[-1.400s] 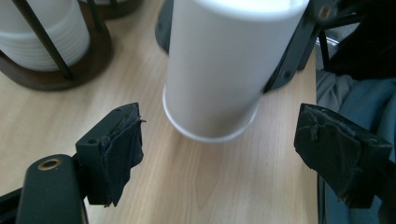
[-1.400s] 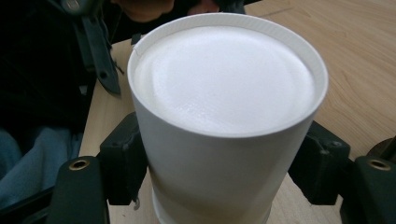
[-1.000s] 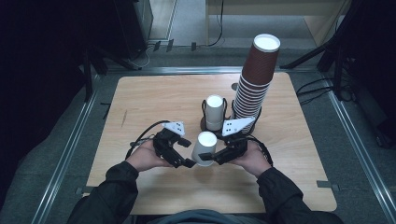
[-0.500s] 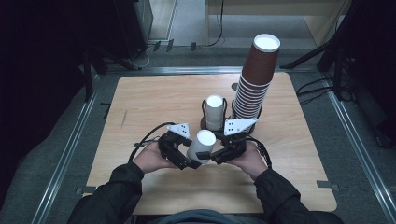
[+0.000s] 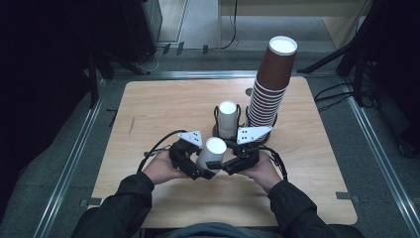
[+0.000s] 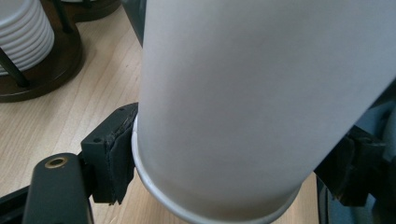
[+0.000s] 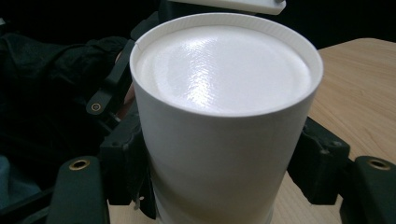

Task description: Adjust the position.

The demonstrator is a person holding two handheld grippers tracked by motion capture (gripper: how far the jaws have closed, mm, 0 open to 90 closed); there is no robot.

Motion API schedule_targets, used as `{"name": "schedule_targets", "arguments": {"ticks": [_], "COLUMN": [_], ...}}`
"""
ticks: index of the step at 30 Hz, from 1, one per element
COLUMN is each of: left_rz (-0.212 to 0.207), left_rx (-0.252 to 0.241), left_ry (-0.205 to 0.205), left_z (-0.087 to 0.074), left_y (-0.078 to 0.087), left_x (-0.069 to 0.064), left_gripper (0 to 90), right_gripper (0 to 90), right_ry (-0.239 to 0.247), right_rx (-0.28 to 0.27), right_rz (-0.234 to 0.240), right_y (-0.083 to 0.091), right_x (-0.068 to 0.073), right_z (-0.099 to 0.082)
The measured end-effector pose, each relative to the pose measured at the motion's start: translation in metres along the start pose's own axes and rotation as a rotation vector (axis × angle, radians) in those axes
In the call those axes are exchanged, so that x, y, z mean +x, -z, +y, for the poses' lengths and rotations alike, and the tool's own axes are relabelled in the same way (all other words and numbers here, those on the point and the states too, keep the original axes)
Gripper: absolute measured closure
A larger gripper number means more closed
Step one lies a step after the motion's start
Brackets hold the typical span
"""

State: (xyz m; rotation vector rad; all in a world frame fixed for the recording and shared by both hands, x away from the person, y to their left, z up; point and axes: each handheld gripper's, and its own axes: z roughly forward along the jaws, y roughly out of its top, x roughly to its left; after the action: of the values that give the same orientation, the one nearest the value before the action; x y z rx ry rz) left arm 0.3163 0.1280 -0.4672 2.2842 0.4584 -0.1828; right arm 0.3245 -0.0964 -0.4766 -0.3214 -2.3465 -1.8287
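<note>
A white paper cup (image 5: 214,151) is held bottom-up just above the wooden table (image 5: 163,109), between both grippers. My right gripper (image 5: 229,166) is shut on it from the right; in the right gripper view its pads (image 7: 128,158) press both sides of the cup (image 7: 219,121). My left gripper (image 5: 198,168) comes in from the left. Its jaws have just been closing on the cup's rim end (image 6: 224,116), and one pad (image 6: 116,158) presses against the wall near the rim. The other pad is partly hidden behind the cup.
Behind the hands, a dark wire holder (image 5: 218,131) carries an upturned stack of white cups (image 5: 228,118). A tall stack of brown cups (image 5: 270,94) stands to its right. The left gripper view has that holder's base (image 6: 46,70) at the upper left.
The left gripper's jaws have narrowed onto the cup's lower end, and the cup leans slightly more to the left. Both hands have stayed in place.
</note>
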Motion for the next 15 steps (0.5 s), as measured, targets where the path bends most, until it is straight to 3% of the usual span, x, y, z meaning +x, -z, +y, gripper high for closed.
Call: {"name": "schedule_targets", "arguments": {"ticks": [15], "left_rz": [-0.014], "left_rx": [-0.008], "left_ry": [0.007], "left_z": [-0.0006], "left_y": [0.0034], "left_x": [0.0031], "left_gripper": [25.3], "right_gripper": [29.8], "right_ry": [-0.014], "right_rx": [0.012], "right_rz": [-0.005], "right_y": [0.0019], "right_x": [-0.0014], "right_z": [0.0016]}}
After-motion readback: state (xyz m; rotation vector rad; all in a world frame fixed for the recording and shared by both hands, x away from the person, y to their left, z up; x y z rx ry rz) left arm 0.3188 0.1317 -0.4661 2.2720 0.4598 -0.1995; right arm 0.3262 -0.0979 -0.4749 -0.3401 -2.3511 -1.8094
